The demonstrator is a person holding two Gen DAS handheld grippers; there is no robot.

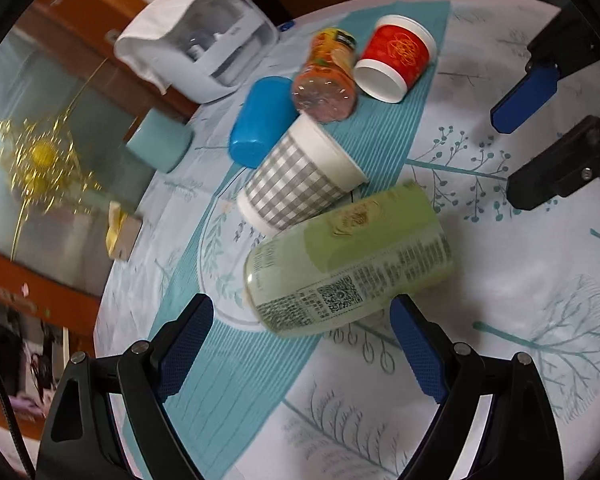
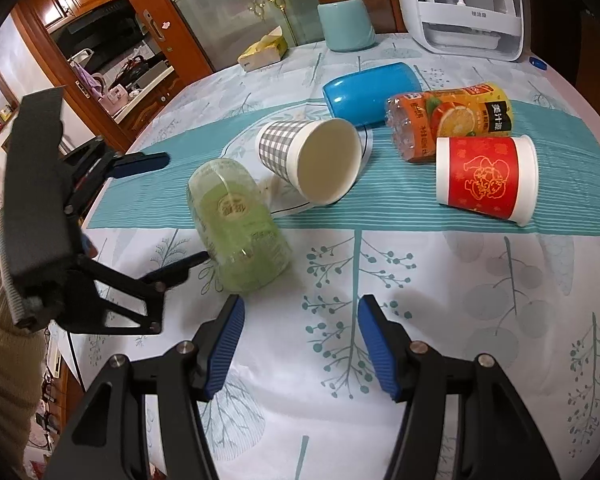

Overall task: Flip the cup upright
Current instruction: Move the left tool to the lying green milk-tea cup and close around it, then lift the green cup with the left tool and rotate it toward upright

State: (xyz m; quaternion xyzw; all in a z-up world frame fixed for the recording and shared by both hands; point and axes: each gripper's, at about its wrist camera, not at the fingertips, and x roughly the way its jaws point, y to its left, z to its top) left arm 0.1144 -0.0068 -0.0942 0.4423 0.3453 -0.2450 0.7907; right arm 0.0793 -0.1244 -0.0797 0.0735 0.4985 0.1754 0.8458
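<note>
A grey-checked paper cup (image 1: pixel 300 176) (image 2: pixel 312 160) lies on its side on the teal runner, mouth toward the right gripper. A red paper cup (image 1: pixel 396 58) (image 2: pixel 486 178) lies on its side further along. A green clear cup (image 1: pixel 348 260) (image 2: pixel 236 224) lies on its side just ahead of my left gripper (image 1: pixel 302 348), which is open with the cup's base between its fingertips, not touching. That gripper also shows in the right wrist view (image 2: pixel 176 212). My right gripper (image 2: pixel 300 344) (image 1: pixel 520 152) is open and empty above the tablecloth.
A blue container (image 1: pixel 260 120) (image 2: pixel 370 94) and an orange juice bottle (image 1: pixel 330 76) (image 2: pixel 448 118) lie on the table (image 2: pixel 500 300). A white appliance (image 1: pixel 204 40) (image 2: pixel 468 8), a teal canister (image 2: pixel 346 24) and a tissue pack (image 2: pixel 262 54) stand at the far edge.
</note>
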